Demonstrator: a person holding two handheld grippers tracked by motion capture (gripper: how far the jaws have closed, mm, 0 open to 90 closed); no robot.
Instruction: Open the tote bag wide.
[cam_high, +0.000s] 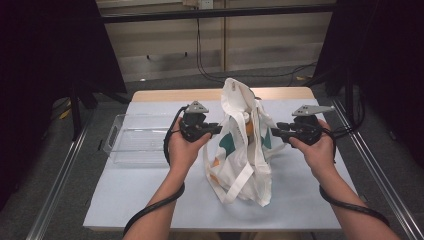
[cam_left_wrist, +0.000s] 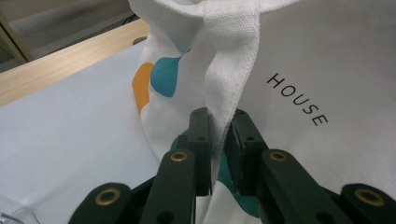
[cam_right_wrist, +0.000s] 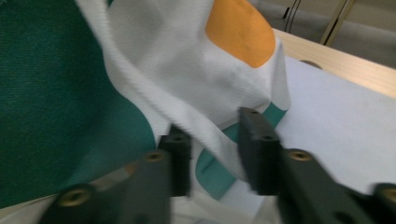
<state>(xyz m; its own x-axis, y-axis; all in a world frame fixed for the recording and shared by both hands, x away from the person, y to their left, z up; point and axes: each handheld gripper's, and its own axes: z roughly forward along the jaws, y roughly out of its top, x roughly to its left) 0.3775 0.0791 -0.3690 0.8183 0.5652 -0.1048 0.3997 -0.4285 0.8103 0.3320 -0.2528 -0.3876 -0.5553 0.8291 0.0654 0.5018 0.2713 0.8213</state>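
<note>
Two grippers at a cloth bag (cam_high: 240, 145)
Left gripper (cam_left_wrist: 219, 144) pinches a strap (cam_left_wrist: 231, 70); right gripper (cam_right_wrist: 212, 154) is half open around cloth. A hard pull could tip the bag

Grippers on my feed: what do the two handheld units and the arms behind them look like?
Both are black. The left gripper and the right gripper each carry a grey three-cornered plate on top and trail a black cable that loops around the forearm. Up close, the jaws are flat black bars with brass-coloured rivets at the joints. The forearms are bare, with no sleeves.
</note>
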